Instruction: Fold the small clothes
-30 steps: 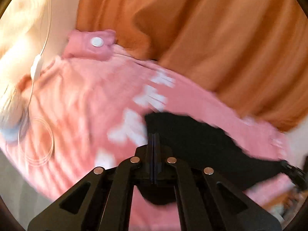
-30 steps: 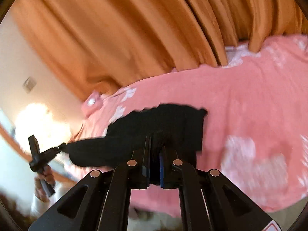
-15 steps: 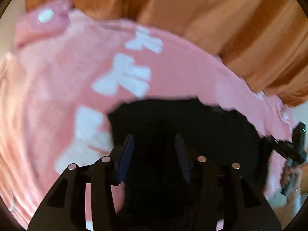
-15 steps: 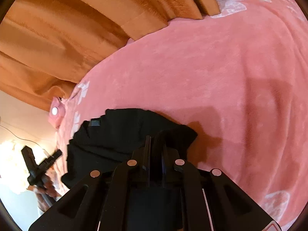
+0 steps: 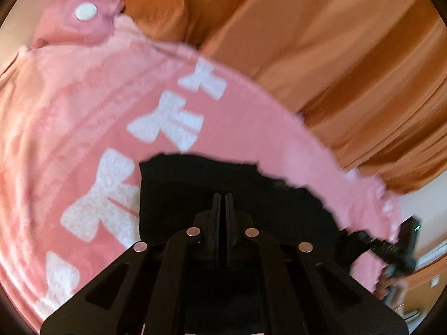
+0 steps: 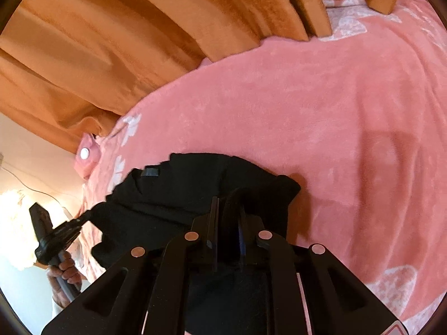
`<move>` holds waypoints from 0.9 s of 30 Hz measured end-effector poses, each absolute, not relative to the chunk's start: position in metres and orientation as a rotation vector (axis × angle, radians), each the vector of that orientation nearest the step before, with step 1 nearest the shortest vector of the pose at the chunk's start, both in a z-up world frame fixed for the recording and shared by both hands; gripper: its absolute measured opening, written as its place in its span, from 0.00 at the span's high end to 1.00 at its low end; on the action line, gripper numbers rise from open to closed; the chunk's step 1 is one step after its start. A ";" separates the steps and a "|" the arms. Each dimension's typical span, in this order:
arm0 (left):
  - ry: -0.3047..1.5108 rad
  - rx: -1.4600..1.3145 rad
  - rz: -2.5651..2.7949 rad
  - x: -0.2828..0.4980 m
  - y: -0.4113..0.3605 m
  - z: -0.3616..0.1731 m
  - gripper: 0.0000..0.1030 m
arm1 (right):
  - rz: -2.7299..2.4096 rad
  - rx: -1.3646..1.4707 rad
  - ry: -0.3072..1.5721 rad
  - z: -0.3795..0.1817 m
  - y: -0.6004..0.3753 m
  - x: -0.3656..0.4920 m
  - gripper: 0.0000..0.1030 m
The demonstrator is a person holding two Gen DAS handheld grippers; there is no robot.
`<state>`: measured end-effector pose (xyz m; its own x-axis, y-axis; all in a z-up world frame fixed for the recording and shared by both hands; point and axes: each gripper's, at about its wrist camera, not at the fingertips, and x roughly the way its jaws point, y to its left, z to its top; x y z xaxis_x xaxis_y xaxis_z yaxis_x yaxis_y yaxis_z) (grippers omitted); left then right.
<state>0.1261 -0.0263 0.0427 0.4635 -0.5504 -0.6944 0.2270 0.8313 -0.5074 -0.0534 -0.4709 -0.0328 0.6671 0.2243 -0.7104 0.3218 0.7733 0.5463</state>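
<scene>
- Lying on a fleecy pink blanket [image 5: 83,106], the black garment [image 5: 223,181] spreads across the middle of the bed, held at two ends.
- Left wrist view: large white bow motifs [image 5: 167,125] run in a curved row across the blanket, and a pink pillow [image 5: 81,25] with a round white button sits at upper left; the left gripper [image 5: 222,203] has its jaws pressed together, pinching the garment's near edge.
- Same view, far right: the right gripper [image 5: 391,248] appears small and blurred, its jaws hidden by cloth.
- Right wrist view: a rectangular grey label [image 6: 151,171] shows on the matt, rumpled garment; the right gripper [image 6: 227,217] is clamped on a bunched fold.
- Same view, far left: a hand [image 6: 65,270] grips the other tool's handle.
- Both views: orange curtains [image 6: 125,42] hang in soft vertical pleats behind the bed.
</scene>
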 end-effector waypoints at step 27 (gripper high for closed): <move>1.083 -0.194 -0.443 0.139 -0.035 0.012 0.43 | -0.048 0.203 1.087 -0.046 -0.396 -0.058 0.49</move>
<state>0.1395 -0.0348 0.0121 0.3922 -0.4394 -0.8081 0.2527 0.8962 -0.3646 -0.0580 -0.3960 -0.0455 0.4662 0.0604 -0.8826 0.1384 0.9804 0.1402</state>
